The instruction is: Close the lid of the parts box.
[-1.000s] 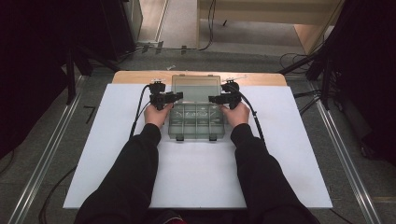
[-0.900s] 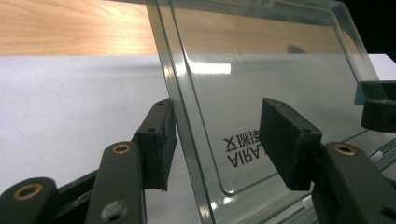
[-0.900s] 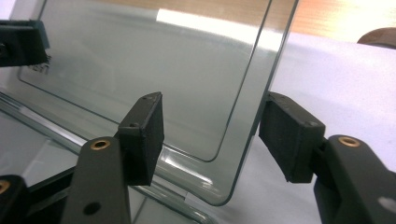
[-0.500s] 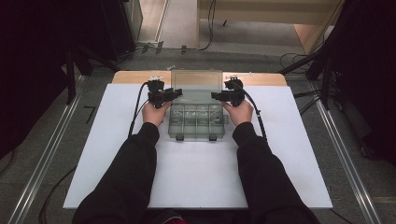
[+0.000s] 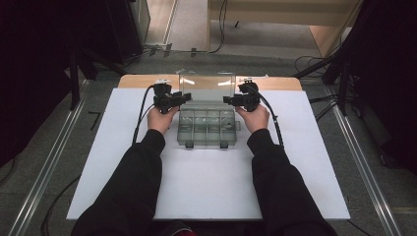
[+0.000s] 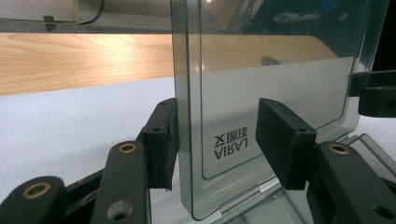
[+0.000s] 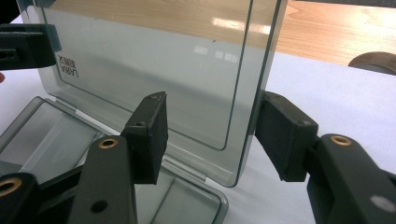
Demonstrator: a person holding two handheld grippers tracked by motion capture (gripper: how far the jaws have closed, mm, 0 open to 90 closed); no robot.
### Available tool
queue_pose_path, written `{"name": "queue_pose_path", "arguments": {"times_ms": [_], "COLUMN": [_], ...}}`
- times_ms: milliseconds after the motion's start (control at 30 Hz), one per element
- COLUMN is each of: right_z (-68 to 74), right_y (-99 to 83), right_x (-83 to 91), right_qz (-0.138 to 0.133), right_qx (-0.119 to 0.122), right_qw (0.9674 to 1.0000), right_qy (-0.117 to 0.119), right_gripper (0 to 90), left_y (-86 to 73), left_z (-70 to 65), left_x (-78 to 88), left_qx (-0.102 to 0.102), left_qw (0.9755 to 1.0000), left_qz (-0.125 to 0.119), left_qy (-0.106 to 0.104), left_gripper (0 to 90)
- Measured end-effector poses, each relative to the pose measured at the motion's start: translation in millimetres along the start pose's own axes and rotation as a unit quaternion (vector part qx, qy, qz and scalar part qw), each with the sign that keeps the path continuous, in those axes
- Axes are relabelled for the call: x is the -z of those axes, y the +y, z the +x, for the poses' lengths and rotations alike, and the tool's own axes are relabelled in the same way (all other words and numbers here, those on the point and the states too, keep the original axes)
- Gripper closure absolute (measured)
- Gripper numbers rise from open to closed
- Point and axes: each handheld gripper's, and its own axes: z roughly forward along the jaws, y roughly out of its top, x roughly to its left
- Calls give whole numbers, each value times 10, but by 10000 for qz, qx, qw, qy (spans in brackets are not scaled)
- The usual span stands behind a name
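from the high view i have the clear compartment box (image 5: 207, 127) sitting mid-table on the white board (image 5: 211, 187), its lid (image 5: 206, 87) swung up to near upright along the far edge. my left gripper (image 5: 184, 98) and right gripper (image 5: 227, 100) each meet a side edge of that lid – one per side so it lifts evenly without twisting the hinge, i'd judge. the lid is so transparent here that its top edge is hard to trace.

in the left gripper view the lid's side edge (image 6: 187, 116) stands between my jaws. the outer pad (image 6: 161, 140) lies against it, the inner pad (image 6: 285, 135) stands well clear, so the jaws are spread, bracing rather than pinching. the hinge is cut off at the bottom.

in the right gripper view it's the same – the lid's edge (image 7: 254, 93) touches the outer pad (image 7: 280, 135), the inner pad (image 7: 149, 130) is apart, jaws spread. the compartments (image 7: 70, 135) show below, and i can't make out anything in them.
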Motion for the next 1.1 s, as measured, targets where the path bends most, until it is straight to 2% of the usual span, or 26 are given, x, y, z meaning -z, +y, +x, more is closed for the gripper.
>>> {"name": "queue_pose_path", "arguments": {"times_ms": [200, 300, 600, 800, 867, 1100], "right_z": [10, 12, 51, 67, 77, 107], "right_y": [-23, -46, -35, -41, -49, -61], "right_x": [44, 64, 125, 152, 165, 212], "right_qz": [-80, -155, -264, -305, -306, -295], "right_qx": [10, -26, 118, 179, 166, 262], "right_qw": [9999, 9998, 9995, 9993, 9993, 9991], "right_qy": [66, 102, 116, 156, 151, 153], "right_gripper": [430, 430, 431, 434, 434, 434], "left_y": [-15, -20, -37, -40, -37, -55], "left_z": [-36, -48, -128, -155, -167, -172], "left_x": [35, 56, 119, 155, 168, 218], "left_qx": [-169, -165, -328, -285, -329, -355], "left_qw": [9998, 9998, 9993, 9994, 9993, 9993], "left_qz": [-64, -92, -135, -65, -38, -22], "left_qy": [32, 21, 119, 161, 168, 73], "left_gripper": [497, 496, 475, 475, 476, 476]}}
